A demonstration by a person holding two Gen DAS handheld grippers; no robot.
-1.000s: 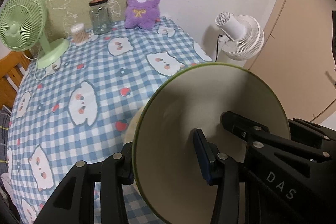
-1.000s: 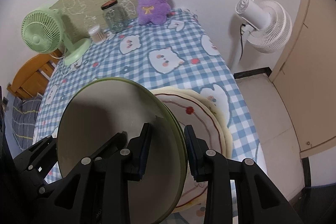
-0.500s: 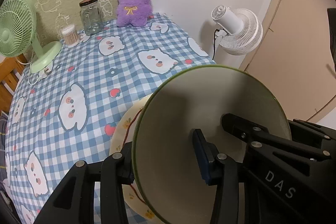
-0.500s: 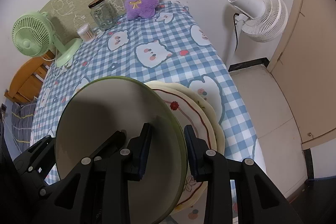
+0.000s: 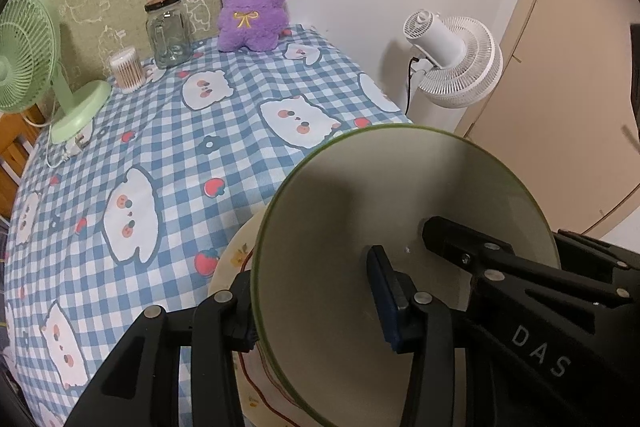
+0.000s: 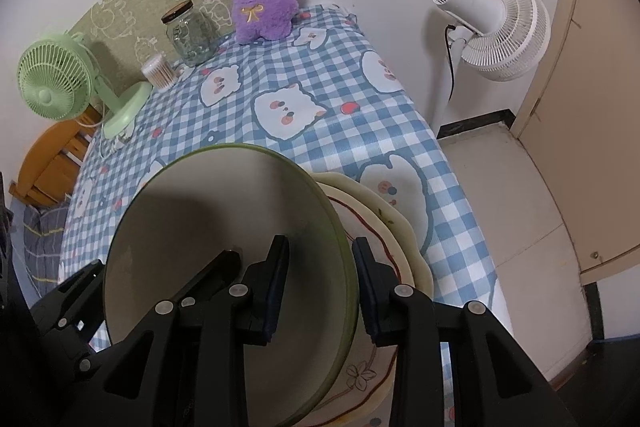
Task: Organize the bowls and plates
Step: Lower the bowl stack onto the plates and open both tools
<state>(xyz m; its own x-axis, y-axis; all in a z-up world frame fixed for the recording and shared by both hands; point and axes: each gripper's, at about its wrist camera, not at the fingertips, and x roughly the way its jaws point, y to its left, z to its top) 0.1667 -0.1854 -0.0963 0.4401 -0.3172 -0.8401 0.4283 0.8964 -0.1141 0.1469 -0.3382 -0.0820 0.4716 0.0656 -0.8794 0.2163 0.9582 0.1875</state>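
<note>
A cream bowl with a green rim (image 5: 400, 195) (image 6: 208, 227) hangs tilted just above a stack of cream plates with red lines and flower prints (image 5: 236, 255) (image 6: 384, 227) at the near right of the table. My left gripper (image 5: 316, 307) is shut on the bowl's left wall, one finger outside and one blue pad inside. On the opposite wall sits my right gripper (image 6: 320, 279); its jaws are opening, though the pads still touch the wall between them. Each gripper shows in the other's view (image 5: 520, 279) (image 6: 72, 291).
The table wears a blue checked cloth with cat prints (image 5: 160, 131). At the back stand a green fan (image 5: 24, 67), a cotton-swab tub (image 5: 126, 69), a glass jar (image 5: 168, 31) and a purple plush (image 5: 254, 11). A white fan (image 6: 496, 23) stands off the right edge.
Both grippers carried the bowl to the right and slightly down, over the plate stack, which now shows beneath it in the left wrist view. The right jaws look barely wider.
</note>
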